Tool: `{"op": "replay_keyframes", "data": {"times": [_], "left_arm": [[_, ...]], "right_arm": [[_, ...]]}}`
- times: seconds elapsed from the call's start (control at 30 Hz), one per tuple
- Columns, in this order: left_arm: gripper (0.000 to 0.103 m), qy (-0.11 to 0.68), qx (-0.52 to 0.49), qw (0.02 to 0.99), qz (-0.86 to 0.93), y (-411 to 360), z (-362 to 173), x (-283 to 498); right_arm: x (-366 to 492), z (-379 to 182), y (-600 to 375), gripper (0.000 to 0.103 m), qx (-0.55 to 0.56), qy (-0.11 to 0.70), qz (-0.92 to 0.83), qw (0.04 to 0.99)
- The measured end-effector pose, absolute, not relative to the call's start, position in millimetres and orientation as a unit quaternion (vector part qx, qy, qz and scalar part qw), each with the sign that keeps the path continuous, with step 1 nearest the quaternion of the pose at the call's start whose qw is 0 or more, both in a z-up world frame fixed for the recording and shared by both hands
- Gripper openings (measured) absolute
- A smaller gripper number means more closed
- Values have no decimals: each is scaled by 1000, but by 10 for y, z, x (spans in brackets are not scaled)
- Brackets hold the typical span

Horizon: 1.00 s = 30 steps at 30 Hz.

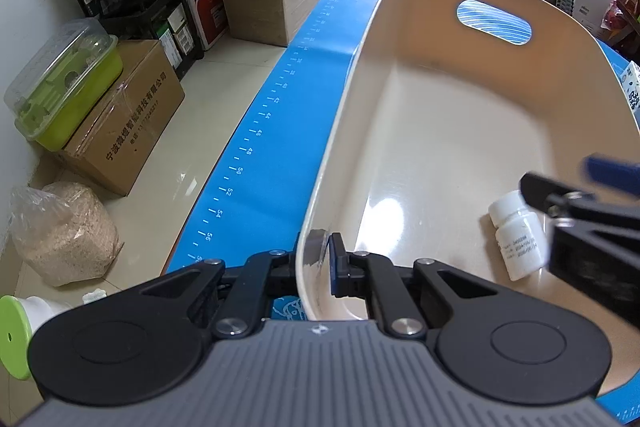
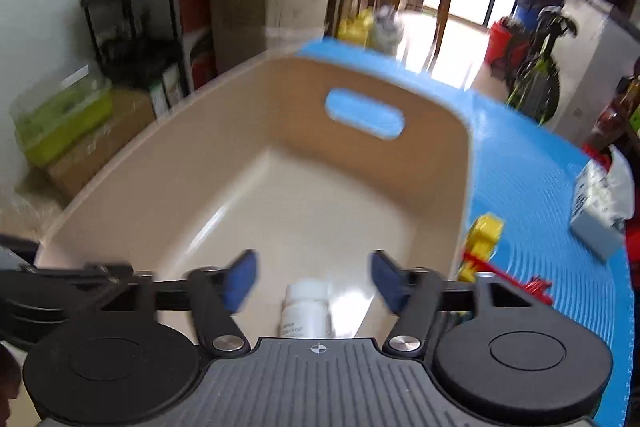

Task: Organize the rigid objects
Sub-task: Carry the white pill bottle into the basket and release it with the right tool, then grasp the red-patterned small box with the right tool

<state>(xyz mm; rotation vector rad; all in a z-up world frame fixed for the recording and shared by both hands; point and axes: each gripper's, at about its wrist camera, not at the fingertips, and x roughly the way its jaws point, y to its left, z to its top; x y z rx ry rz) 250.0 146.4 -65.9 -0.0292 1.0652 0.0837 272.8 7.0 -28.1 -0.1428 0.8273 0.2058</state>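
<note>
Beige plastic fills both views: the bin (image 1: 460, 131) sits on the blue mat (image 1: 280, 115), close to the mat's left edge, and the left gripper (image 1: 318, 259) has its jaws pinched narrow on the bin's near-left rim, one pad inside the wall, the other outside, steadying it. Down on the bin floor, toward the near-right corner, lies the white bottle (image 1: 518, 237) on its side, cap pointing toward the far wall. Right above it, the right gripper (image 2: 312, 281) hangs with its jaws spread wide and nothing between them, the bottle (image 2: 306, 309) loose below the gap, so this looks like a drop just made, though that's my read. The right wrist view is smeared with motion blur, so fine detail is lost. That bottle should be light, stiff and smooth-sided, likely to roll on the glossy floor; if it needs moving, take it across the round body, not the cap. Outside the bin's right wall, on the mat, wait a yellow toy (image 2: 482, 241) with red parts and, nearer the mat's right edge, a white carton (image 2: 596, 211). The carton looks rigid with flat sides, easy to pinch; the toy's odd shape calls for a grip on its blocky yellow middle.
</note>
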Motion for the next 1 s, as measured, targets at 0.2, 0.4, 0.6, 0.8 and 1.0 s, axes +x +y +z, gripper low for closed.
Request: {"op": "replay_keyframes", "data": {"times": [0.2,0.4,0.6,0.8,1.0], "left_arm": [[12,508,-13,860,40,1479,-650,2509],[12,508,-13,860,40,1476,-649,2506],[12,508,-14,860,41,1482,-649,2507],[12,508,-14,860,43,1477,-652,2491],[12,507,-12,860,44,1454,-659,2492]], "right_arm": [[2568,48,-395,75,-30,366,77,927],[2399,151,-955,81,-9,353,44,935],[2279,-50,-1294,81,-5,388,29,921],[2162,-405,-1211,81,-28,435,36,899],[2117,-551,-1040,81,-42,450,63,890]]}}
